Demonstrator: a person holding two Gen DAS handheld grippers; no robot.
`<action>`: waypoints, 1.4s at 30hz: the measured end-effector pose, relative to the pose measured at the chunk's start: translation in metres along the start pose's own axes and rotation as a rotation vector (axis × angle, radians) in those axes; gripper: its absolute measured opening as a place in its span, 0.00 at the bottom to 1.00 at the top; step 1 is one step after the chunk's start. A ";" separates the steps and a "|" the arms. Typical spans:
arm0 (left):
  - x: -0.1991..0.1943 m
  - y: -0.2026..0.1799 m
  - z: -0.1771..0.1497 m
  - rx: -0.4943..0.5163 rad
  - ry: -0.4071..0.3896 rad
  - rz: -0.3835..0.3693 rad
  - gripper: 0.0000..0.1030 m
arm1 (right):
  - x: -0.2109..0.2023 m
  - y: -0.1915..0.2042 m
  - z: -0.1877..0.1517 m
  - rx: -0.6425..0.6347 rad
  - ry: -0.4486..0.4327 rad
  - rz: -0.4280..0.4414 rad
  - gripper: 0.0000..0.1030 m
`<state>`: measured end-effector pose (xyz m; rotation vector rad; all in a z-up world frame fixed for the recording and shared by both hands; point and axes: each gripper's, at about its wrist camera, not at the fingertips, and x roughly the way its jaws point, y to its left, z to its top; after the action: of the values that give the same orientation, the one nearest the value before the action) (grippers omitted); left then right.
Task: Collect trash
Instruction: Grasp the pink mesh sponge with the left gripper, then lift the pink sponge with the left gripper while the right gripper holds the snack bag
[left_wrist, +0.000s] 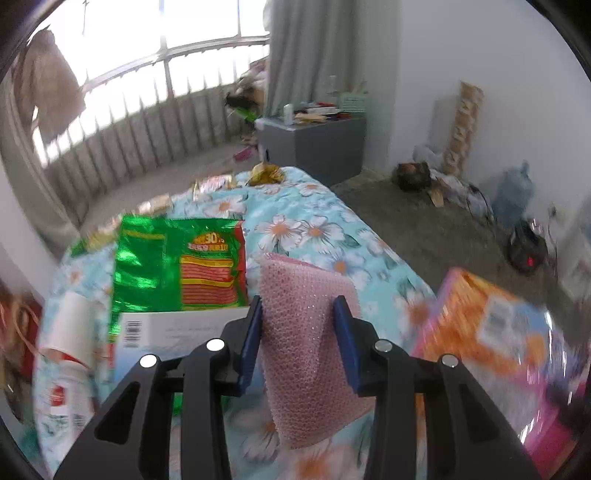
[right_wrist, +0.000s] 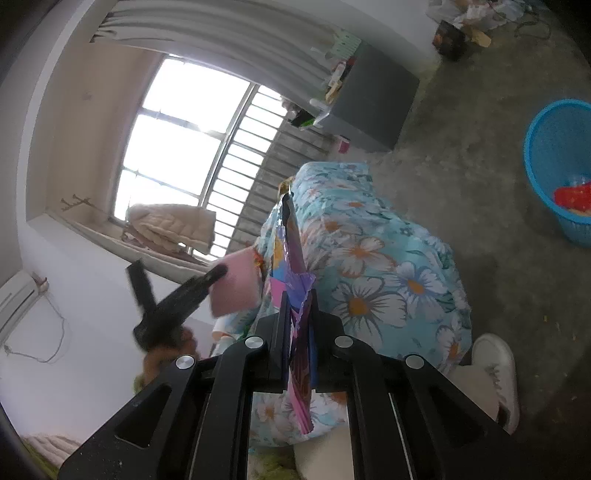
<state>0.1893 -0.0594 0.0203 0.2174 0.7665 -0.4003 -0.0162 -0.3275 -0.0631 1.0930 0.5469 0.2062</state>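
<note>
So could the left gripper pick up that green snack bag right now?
Probably not: the left gripper is already clamped on a pink sponge. The green bag itself lies uncovered on the flowered cloth.

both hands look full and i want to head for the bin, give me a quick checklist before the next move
1. Left gripper has the pink sponge between its pads: ok.
2. Sponge lifted off the flowered cloth: ok, as the right wrist view shows it.
3. Right gripper shut on the pink and purple wrapper: ok.
4. Blue basket in sight on the floor: ok.
5. Floor between the table and the basket free: ok.
6. All trash gathered: not ok, the green wrapper and paper cup remain.
</note>
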 end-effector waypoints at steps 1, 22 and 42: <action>-0.008 -0.003 -0.004 0.035 -0.003 0.004 0.36 | 0.000 0.000 -0.001 -0.002 0.000 0.001 0.06; -0.032 -0.039 -0.075 0.212 0.063 -0.026 0.38 | 0.006 0.009 -0.002 -0.006 0.016 0.002 0.06; -0.018 -0.039 -0.079 0.082 0.136 -0.164 0.29 | 0.009 0.003 -0.001 0.007 0.016 0.004 0.07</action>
<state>0.1110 -0.0633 -0.0242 0.2613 0.9063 -0.5776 -0.0093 -0.3214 -0.0636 1.0996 0.5599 0.2164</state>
